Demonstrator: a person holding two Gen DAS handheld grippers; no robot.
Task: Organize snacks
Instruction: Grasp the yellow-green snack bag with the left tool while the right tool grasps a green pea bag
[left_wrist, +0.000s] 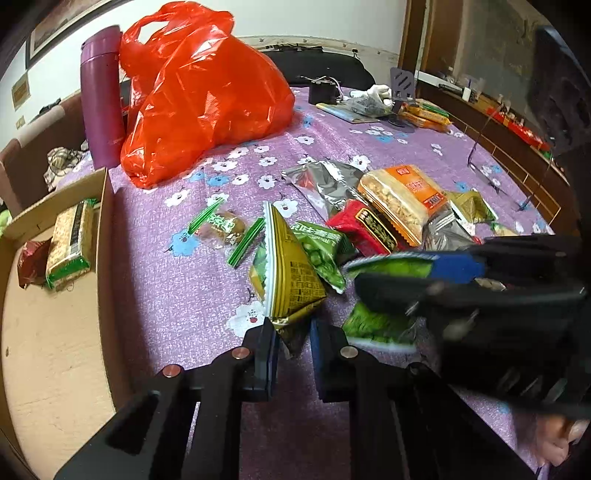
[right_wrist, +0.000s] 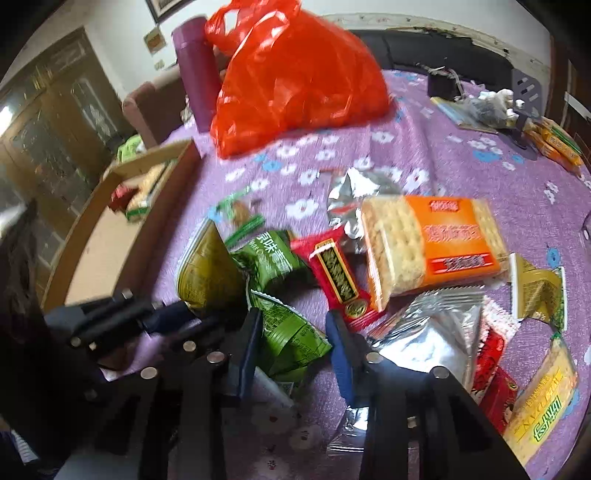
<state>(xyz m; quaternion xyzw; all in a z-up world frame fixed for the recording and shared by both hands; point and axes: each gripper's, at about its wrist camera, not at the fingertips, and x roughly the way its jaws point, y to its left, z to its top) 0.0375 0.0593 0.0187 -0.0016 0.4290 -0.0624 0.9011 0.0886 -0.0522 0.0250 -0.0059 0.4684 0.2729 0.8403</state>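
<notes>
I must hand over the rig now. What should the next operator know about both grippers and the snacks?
Left gripper: shut on the olive-gold triangular foil packet.
Right gripper: jaws around the green crinkled plastic packet, grip not confirmed.
Done: a green-edged cracker pack and a small dark red packet lie in the cardboard box.
Left: the orange cracker pack, red bar, silver pouches and others on the purple flowered cloth.

orange bag (left_wrist: 199, 96), purple flowered tablecloth (left_wrist: 177, 295)
</notes>
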